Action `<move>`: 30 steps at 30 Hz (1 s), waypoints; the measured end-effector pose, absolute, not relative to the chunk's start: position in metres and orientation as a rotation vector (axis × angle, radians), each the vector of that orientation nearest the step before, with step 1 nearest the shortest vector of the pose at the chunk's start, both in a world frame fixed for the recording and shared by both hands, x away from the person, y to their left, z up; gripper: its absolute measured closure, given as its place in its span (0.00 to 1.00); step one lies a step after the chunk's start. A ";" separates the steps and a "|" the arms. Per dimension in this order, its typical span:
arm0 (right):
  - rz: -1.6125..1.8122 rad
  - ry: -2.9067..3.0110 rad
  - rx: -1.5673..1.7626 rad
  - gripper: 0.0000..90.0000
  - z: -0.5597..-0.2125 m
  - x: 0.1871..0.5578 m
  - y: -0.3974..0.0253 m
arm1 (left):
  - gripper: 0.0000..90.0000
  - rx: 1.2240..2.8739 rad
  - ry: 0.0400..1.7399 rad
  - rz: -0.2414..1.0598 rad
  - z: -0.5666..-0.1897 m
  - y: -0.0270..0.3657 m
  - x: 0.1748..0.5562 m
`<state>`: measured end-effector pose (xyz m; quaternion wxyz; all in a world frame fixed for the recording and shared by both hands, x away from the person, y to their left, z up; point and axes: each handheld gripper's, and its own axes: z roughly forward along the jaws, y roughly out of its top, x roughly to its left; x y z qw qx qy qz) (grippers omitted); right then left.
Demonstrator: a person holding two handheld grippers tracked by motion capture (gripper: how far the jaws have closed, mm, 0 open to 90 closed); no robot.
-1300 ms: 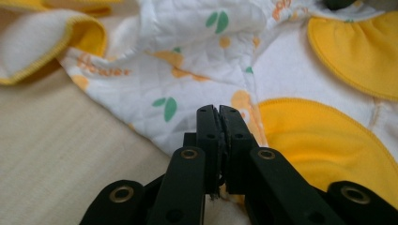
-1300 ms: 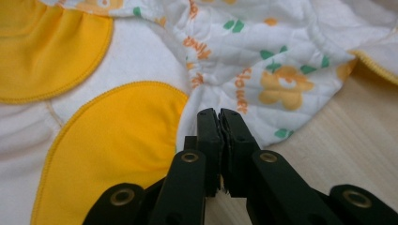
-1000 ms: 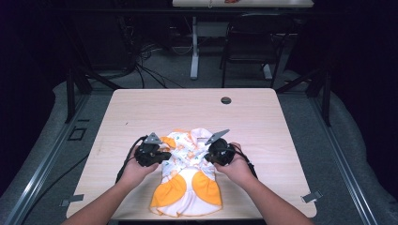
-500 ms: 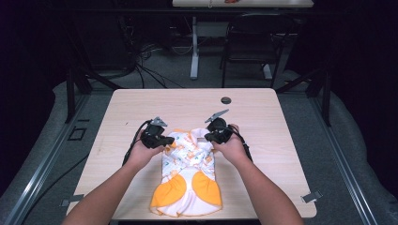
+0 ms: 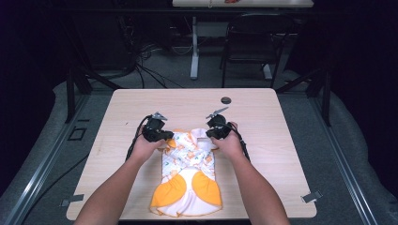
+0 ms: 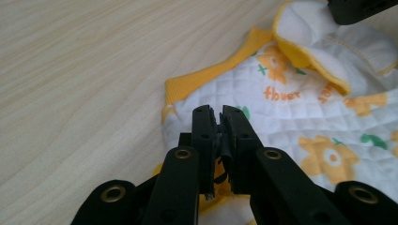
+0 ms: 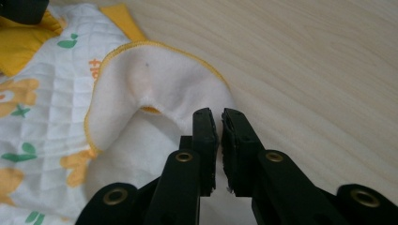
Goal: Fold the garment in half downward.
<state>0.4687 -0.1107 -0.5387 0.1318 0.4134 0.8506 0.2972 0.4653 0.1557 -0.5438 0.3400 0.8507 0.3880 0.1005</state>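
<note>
At table centre, baby garment [image 5: 189, 174] lies flat, far corners pinched: left gripper [image 6: 219, 112] closed on the yellow-trimmed edge, right gripper [image 7: 219, 115] closed on the white lining. Step looks like spreading or folding; next move likely needs both drawn evenly.

Free room and obstacles. The worktop [image 5: 117, 140] lies bare to the left and right of the baby garment [image 5: 190, 178] and across its whole far half, open to passage. One small dark round disc [image 5: 226, 100] sits near the far edge, well apart from both hands. The garment covers the near middle strip, reaching almost to the near edge. Both forearms flank it, narrowing access from the sides.
</note>
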 end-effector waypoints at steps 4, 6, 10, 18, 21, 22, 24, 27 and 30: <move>0.831 2.455 1.199 0.84 -0.540 0.472 -0.105 | 0.85 2.226 1.041 0.273 -0.551 0.156 0.470; 0.807 2.452 1.201 0.81 -0.543 0.474 -0.102 | 0.78 2.216 1.054 0.291 -0.554 0.156 0.470; 0.794 2.459 1.232 0.73 -0.549 0.478 -0.101 | 0.69 2.225 1.064 0.316 -0.559 0.156 0.470; 0.762 2.462 1.231 0.65 -0.559 0.479 -0.099 | 0.60 2.242 1.080 0.313 -0.565 0.158 0.471; 0.786 2.454 1.256 0.62 -0.562 0.480 -0.102 | 0.58 2.250 1.082 0.308 -0.567 0.159 0.472; 0.793 2.452 1.278 0.61 -0.562 0.480 -0.105 | 0.58 2.247 1.085 0.315 -0.569 0.158 0.472; 0.840 2.448 1.328 0.61 -0.565 0.481 -0.109 | 0.58 2.238 1.084 0.312 -0.570 0.159 0.472; 0.867 2.447 1.335 0.61 -0.566 0.481 -0.111 | 0.58 2.234 1.078 0.325 -0.571 0.159 0.471; 0.848 2.448 1.326 0.62 -0.566 0.481 -0.110 | 0.59 2.227 1.075 0.321 -0.571 0.159 0.470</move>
